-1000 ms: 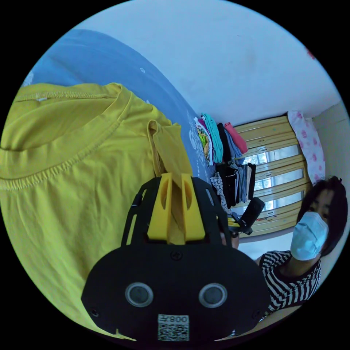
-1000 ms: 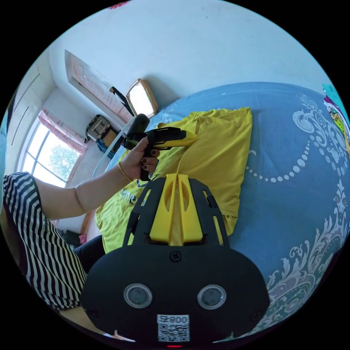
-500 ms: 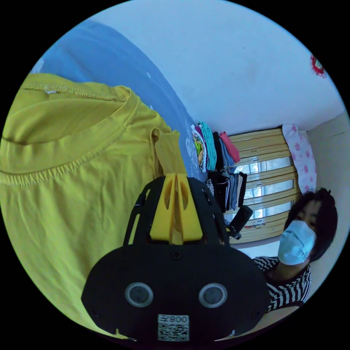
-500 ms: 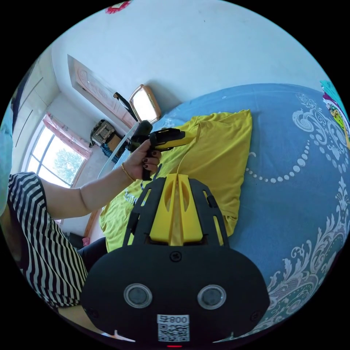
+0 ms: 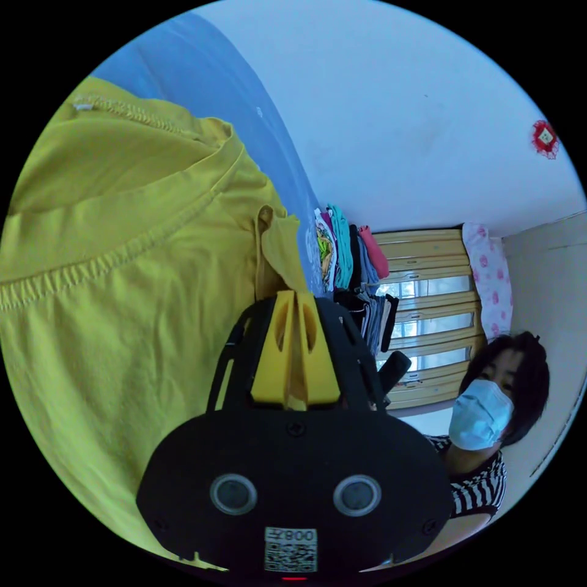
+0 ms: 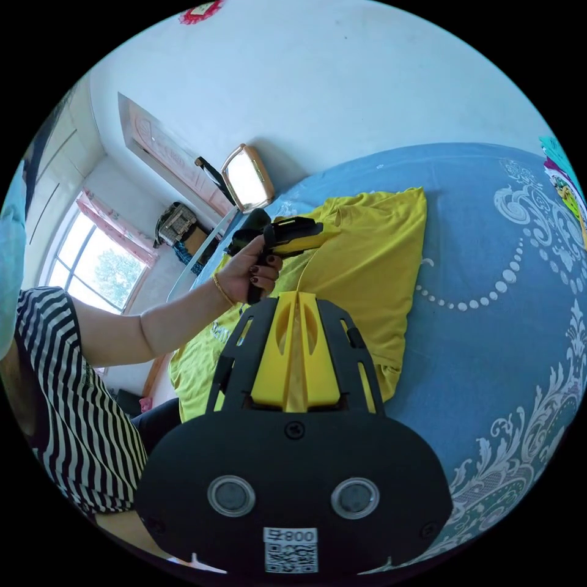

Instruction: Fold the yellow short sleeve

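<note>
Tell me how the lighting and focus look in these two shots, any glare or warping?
Left gripper view: soft daylight, the window bright but not blown out, the yellow shirt close and slightly soft, edges bent by the fisheye. Right gripper view: the window washed out, the blue bedspread evenly lit and curved by the lens, the shirt sharp.

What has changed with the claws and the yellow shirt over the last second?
Little. The left claw, clamped on the yellow shirt, has edged slightly further over the blue bedspread, taking its pinched fold along. The right claw stays shut on the shirt. Nothing was released or newly grabbed.
</note>
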A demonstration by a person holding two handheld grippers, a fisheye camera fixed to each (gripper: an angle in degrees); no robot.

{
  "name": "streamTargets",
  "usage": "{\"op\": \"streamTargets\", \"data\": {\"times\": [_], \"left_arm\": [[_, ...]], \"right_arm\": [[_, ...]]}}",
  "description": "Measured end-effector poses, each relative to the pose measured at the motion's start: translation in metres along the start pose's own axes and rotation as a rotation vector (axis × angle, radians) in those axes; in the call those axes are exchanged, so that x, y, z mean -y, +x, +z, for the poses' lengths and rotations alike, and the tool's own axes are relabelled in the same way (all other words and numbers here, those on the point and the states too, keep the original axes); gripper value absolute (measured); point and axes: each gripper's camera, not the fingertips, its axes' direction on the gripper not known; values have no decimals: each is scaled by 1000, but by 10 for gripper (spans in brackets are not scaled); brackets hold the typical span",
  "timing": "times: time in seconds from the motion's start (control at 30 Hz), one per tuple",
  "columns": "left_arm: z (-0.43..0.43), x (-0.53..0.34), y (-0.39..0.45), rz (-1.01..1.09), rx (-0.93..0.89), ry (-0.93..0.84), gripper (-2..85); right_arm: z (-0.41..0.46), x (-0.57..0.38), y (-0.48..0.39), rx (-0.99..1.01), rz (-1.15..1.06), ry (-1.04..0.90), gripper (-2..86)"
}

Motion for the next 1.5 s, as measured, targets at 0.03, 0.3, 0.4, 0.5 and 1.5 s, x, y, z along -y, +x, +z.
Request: {"op": "streamTargets", "data": {"times": [0.03,0.3,0.4,0.5,1.5], "left_arm": [[0,1,4,11,-9,4,13],[6,-9,21,40,192,-31,5],[9,-13,29,62,216,-33,8],[4,-17,47,111,276,10,15],[61,-19,178,422,552,-146,3]], "right_arm": [[3,1,0,-7,-3,-15,4],[45,11,2,-96,-18,-291,5],[47,12,6,-82,-5,-305,6],[45,12,13,-47,16,-296,8],[9,28,25,-183,256,-111,1]]}}
